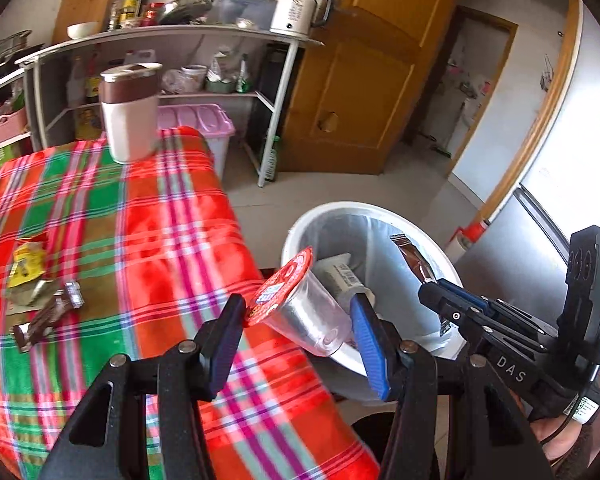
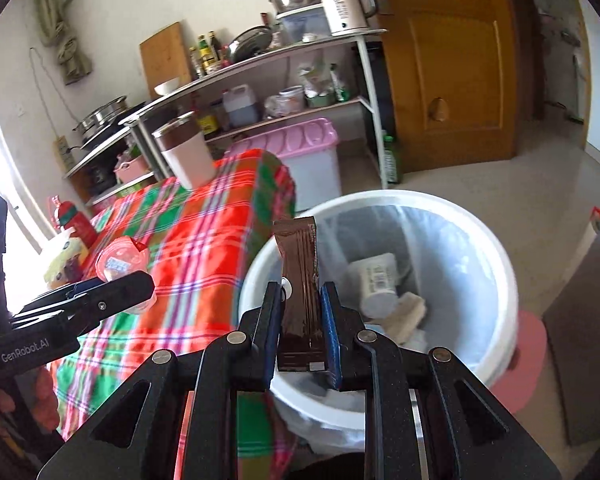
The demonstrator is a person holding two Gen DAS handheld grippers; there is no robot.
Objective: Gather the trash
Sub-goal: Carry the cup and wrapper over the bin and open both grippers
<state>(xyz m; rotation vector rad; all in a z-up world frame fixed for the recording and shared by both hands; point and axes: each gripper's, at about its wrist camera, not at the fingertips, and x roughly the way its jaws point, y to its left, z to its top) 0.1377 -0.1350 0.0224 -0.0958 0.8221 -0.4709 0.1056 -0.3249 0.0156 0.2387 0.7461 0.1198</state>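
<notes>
My left gripper (image 1: 300, 320) is shut on a clear plastic cup with a red foil lid (image 1: 296, 304), held tilted over the near rim of the white trash bin (image 1: 380, 210). My right gripper (image 2: 300, 312) is shut on a brown snack wrapper (image 2: 300, 280), held upright over the bin's (image 2: 480, 216) near edge. The right gripper also shows in the left wrist view (image 1: 436, 286), with the wrapper (image 1: 414, 258) above the bin. The left gripper (image 2: 112, 280) and cup (image 2: 120, 260) show in the right wrist view. A white tube (image 2: 376, 280) lies inside the bin.
The table with a red-green plaid cloth (image 1: 140, 240) holds a yellow wrapper (image 1: 26, 264), a brown wrapper (image 1: 46, 316) and a tall white-and-brown mug (image 1: 128, 112). A pink-lidded storage box (image 1: 204, 124), metal shelves (image 1: 180, 34) and a wooden door (image 1: 364, 80) stand behind.
</notes>
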